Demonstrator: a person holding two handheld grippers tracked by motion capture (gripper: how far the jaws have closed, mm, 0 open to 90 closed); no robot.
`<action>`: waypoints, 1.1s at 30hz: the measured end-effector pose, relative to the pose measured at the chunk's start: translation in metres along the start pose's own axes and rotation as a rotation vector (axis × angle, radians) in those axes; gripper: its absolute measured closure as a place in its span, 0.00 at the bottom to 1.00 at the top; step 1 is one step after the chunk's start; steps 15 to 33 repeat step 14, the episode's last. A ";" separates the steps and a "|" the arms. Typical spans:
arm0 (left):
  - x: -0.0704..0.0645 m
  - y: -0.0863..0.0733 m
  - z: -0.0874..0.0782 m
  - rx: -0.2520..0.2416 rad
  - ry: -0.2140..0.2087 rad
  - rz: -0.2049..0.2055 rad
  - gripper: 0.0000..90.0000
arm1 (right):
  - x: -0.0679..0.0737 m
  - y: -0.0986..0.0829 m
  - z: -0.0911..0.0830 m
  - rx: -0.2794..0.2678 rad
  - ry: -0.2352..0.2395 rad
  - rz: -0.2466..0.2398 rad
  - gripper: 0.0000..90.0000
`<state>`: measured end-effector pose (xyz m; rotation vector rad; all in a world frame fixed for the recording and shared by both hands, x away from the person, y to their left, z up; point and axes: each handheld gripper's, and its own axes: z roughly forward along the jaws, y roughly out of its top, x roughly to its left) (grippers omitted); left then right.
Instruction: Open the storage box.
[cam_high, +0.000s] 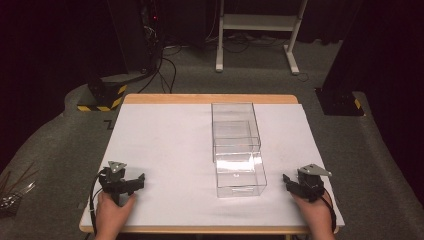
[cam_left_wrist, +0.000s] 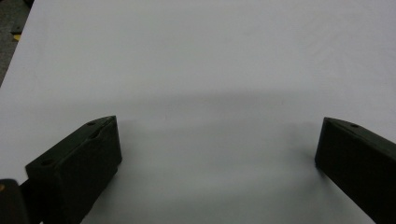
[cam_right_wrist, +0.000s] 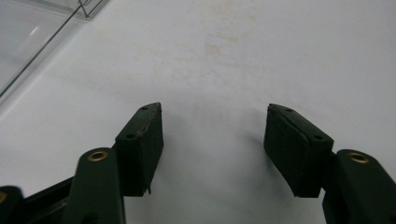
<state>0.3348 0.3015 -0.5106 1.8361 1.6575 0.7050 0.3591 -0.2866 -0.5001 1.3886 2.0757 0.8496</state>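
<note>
A clear plastic drawer box (cam_high: 235, 131) stands right of the table's middle, its drawer (cam_high: 240, 172) pulled out toward me. My left gripper (cam_high: 134, 182) rests near the front left of the white table cover, held by a hand. Its jaws stand wide open over bare cover (cam_left_wrist: 217, 126). My right gripper (cam_high: 290, 182) rests near the front right, just right of the drawer. It is open too (cam_right_wrist: 215, 123), with nothing between its fingers. A corner of the clear drawer (cam_right_wrist: 37, 32) lies at the upper left of the right gripper view.
The table (cam_high: 210, 98) has a wooden rim and a white cover. Beyond it on the grey carpet stand a white desk frame (cam_high: 257, 30), a dark cabinet with cables (cam_high: 140, 35) and a black-yellow striped base (cam_high: 102, 97). A black post base (cam_high: 340, 100) stands at the right.
</note>
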 end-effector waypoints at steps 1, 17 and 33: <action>0.000 0.000 0.000 -0.002 0.001 0.000 0.01 | -0.001 0.000 0.000 0.000 0.005 0.010 0.41; 0.000 0.000 0.000 0.000 0.000 0.000 0.01 | -0.002 -0.001 0.000 -0.005 0.016 0.018 0.42; 0.000 0.000 0.000 0.000 0.000 0.000 0.01 | -0.002 -0.001 0.000 -0.005 0.016 0.018 0.42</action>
